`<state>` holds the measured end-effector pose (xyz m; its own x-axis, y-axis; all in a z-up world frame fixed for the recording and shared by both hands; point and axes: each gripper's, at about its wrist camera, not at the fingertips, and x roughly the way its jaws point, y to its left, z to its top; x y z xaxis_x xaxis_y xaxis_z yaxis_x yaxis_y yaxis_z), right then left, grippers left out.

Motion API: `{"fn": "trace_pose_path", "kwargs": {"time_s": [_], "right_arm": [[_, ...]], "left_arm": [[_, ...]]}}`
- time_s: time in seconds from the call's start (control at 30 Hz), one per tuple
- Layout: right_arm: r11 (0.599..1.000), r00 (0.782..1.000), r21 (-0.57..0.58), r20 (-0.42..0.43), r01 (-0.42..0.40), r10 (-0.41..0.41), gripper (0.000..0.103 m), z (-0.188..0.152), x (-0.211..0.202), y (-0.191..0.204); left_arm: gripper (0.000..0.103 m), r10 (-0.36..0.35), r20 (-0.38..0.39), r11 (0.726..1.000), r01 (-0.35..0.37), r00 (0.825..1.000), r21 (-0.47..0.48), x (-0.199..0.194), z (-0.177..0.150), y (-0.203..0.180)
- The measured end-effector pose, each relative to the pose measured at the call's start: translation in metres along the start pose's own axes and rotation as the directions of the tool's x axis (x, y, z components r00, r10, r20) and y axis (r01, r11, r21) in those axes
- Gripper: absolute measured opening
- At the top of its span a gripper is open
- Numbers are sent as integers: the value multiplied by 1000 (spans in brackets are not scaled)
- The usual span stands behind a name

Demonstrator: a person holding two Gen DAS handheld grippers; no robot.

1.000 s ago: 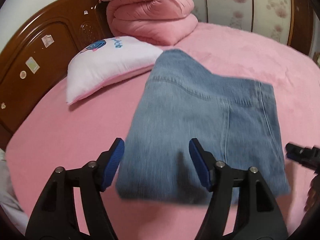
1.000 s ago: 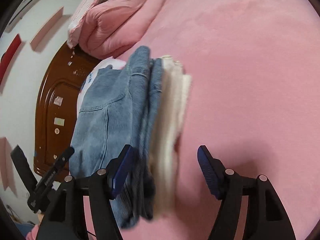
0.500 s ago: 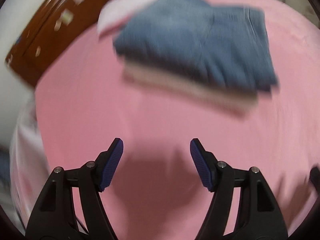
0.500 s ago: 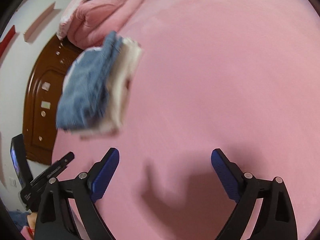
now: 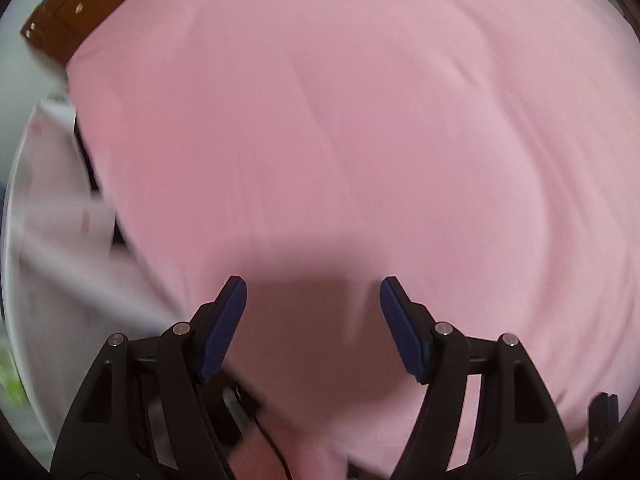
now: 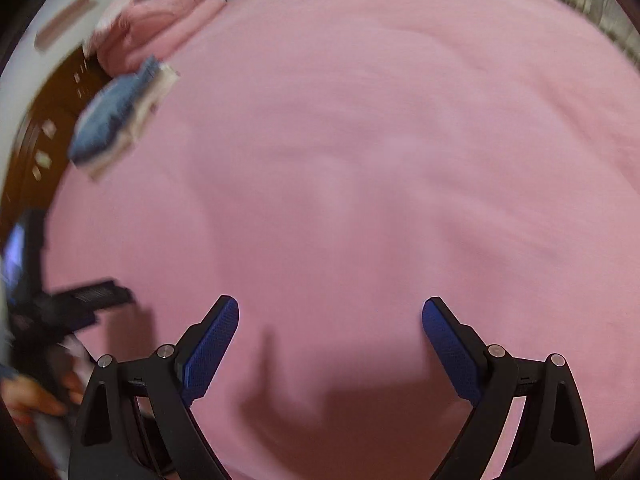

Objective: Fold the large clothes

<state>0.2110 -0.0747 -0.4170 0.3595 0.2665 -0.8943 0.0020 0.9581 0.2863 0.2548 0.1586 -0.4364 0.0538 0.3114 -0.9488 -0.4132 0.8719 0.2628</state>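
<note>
We hold both grippers tilted down over the bare pink bed point(image 6: 380, 140), and neither one carries anything. The left gripper point(image 5: 313, 326) has its jaws spread apart with only sheet between them. The right gripper point(image 6: 330, 346) stands wider; its jaws have just been opening, and nothing lies between them either. The folded jeans point(image 6: 114, 114) sit on a pale folded garment point(image 6: 154, 94) far up the bed, near the wooden headboard point(image 5: 68, 16) and the rolled pink quilt point(image 6: 160, 24), well apart from both grippers.

From here our judgement is that this garment is done and the next one must be fetched. Both views are smeared, so a hasty reach could catch the sheet instead of cloth. The stack looks loosely squared; a bump or tug at the sheet could spill it.
</note>
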Motion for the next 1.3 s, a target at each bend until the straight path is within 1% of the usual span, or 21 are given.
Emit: {"fn": "trace_pose_path", "kwargs": {"time_s": [0.07, 0.1, 0.17, 0.23, 0.3, 0.37, 0.47, 0.5, 0.6, 0.67, 0.7, 0.77, 0.83, 0.87, 0.9, 0.93, 1.0, 1.1, 1.13, 1.23, 1.3], "right_arm": [[999, 999, 3, -23, 41, -41, 94, -26, -23, -46], [998, 999, 40, -29, 45, -44, 94, -35, -35, -69], [982, 999, 182, -15, 51, -49, 94, -48, -67, -126], [968, 996, 234, -17, 88, -86, 94, -55, -92, -161], [959, 990, 247, -20, 137, -136, 95, -64, -119, -191], [952, 987, 260, -30, 163, -160, 95, -79, -147, -217], [938, 976, 273, -83, 216, -200, 98, -99, -179, -240], [934, 973, 275, -99, 228, -209, 99, -102, -185, -243], [916, 963, 306, -144, 261, -227, 99, -128, -208, -257], [904, 968, 353, -151, 240, -198, 99, -141, -221, -262], [896, 972, 383, -154, 224, -177, 100, -146, -227, -261], [890, 972, 401, -169, 218, -162, 101, -142, -235, -251], [893, 961, 372, -206, 253, -186, 102, -141, -244, -241], [899, 955, 346, -220, 269, -200, 102, -140, -249, -234], [906, 955, 329, -219, 266, -200, 102, -136, -254, -226], [912, 958, 322, -213, 255, -193, 102, -129, -257, -215], [923, 966, 314, -199, 224, -167, 102, -115, -263, -201], [944, 986, 310, -154, 112, -67, 102, -104, -280, -177], [947, 990, 308, -133, 87, -48, 102, -99, -287, -168], [966, 997, 254, -70, 51, -34, 102, -89, -308, -145], [974, 998, 222, -31, 54, -48, 102, -81, -321, -132]], "left_arm": [[67, -20, -16, 999, 21, 1000, 39, -22, -40, -15], [67, -29, -11, 996, 30, 1000, 83, -37, -62, -24], [67, -54, 12, 981, 50, 998, 188, -61, -95, -44], [67, -74, 19, 948, 65, 997, 311, -82, -119, -68], [67, -84, 35, 903, 61, 996, 424, -106, -136, -96], [67, -114, 53, 871, 74, 992, 485, -127, -147, -118], [67, -164, 40, 816, 113, 986, 567, -155, -156, -144], [67, -177, 38, 803, 122, 983, 584, -163, -161, -150], [67, -215, 12, 772, 162, 977, 614, -187, -169, -162], [67, -240, 15, 757, 177, 971, 628, -201, -170, -162], [67, -250, 26, 746, 176, 968, 643, -209, -172, -162], [67, -246, 48, 722, 150, 968, 675, -225, -167, -160], [67, -266, 35, 686, 164, 963, 709, -241, -164, -163], [67, -277, 30, 678, 173, 960, 714, -243, -154, -157], [67, -294, 26, 674, 188, 955, 714, -248, -142, -149], [67, -323, 29, 673, 208, 946, 710, -261, -137, -146], [67, -357, 53, 677, 219, 933, 703, -281, -126, -135], [67, -391, 69, 686, 241, 918, 686, -310, -116, -120], [67, -403, 70, 690, 253, 913, 678, -320, -112, -115], [67, -410, 91, 734, 269, 908, 623, -342, -103, -99], [67, -423, 109, 748, 279, 900, 602, -351, -101, -88]]}}
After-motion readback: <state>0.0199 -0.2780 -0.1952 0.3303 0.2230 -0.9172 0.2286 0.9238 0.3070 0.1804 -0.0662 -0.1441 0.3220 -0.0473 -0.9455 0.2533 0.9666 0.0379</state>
